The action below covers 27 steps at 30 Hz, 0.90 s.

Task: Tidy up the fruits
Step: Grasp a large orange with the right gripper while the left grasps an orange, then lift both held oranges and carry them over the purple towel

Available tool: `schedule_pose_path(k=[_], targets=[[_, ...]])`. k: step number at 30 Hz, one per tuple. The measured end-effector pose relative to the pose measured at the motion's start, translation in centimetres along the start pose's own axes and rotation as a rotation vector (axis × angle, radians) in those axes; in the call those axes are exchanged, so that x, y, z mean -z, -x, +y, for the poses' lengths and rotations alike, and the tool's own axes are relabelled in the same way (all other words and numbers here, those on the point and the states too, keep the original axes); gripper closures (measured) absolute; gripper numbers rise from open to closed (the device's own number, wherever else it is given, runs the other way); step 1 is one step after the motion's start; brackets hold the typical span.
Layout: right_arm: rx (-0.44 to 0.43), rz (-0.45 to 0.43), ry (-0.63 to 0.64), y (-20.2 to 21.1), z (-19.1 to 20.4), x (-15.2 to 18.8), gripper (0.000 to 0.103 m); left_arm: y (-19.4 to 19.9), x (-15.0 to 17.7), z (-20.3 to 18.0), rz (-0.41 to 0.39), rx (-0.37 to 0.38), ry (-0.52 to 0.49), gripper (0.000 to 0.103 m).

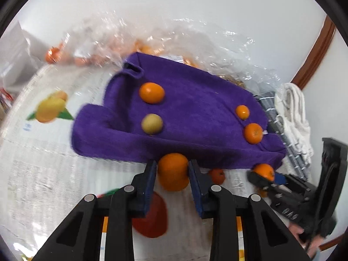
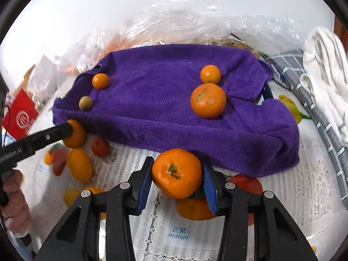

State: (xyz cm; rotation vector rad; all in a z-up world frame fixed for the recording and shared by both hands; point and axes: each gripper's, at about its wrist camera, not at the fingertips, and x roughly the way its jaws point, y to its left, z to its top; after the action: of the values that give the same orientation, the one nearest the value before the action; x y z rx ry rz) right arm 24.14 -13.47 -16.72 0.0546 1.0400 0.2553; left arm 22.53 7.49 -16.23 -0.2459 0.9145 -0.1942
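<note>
Left hand-held gripper [image 1: 173, 170] is clamped on an orange [image 1: 173, 171], right at the near edge of the purple towel [image 1: 195, 108]. Right hand-held gripper [image 2: 177, 174] is pinching a stemmed mandarin [image 2: 177, 173] at that same edge. On the towel sit four fruits, two at each end, with open purple between them. Behind, a crinkled clear plastic bag [image 2: 195, 17] crowds the far edge. The right wrist view alone shows a red box [image 2: 19, 115] at left; the left wrist view shows the right gripper side-on. The desk [image 2: 304, 195] wears a fruit-print cloth.
</note>
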Motion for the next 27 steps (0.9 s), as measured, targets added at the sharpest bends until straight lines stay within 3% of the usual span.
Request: schedule_pose_path(k=[8,11,15,19,21,27], targets=[[0.002,0.001,0.006,-0.1,0.1,0.1,0.058,-0.4,0.2,-0.6,0.040,0.018,-0.039,0.071],[0.003,0.001,0.010,-0.1,0.1,0.1,0.058,-0.8,0.5,-1.6,0.058,-0.031,-0.089,0.062],[-0.007,0.002,0.003,-0.1,-0.1,0.1,0.058,0.1,0.4,-1.6,0.032,-0.082,-0.105,0.063],[-0.005,0.003,0.004,-0.1,-0.1,0.1,0.058,0.1,0.0,-0.1,0.034,-0.038,-0.036,0.065],[0.000,0.003,0.009,-0.1,0.0,0.1,0.058,0.1,-0.1,0.4,0.032,0.009,-0.002,0.076],[-0.003,0.007,0.007,-0.1,0.0,0.1,0.058,0.0,-0.4,1.9,0.050,0.069,0.078,0.076]])
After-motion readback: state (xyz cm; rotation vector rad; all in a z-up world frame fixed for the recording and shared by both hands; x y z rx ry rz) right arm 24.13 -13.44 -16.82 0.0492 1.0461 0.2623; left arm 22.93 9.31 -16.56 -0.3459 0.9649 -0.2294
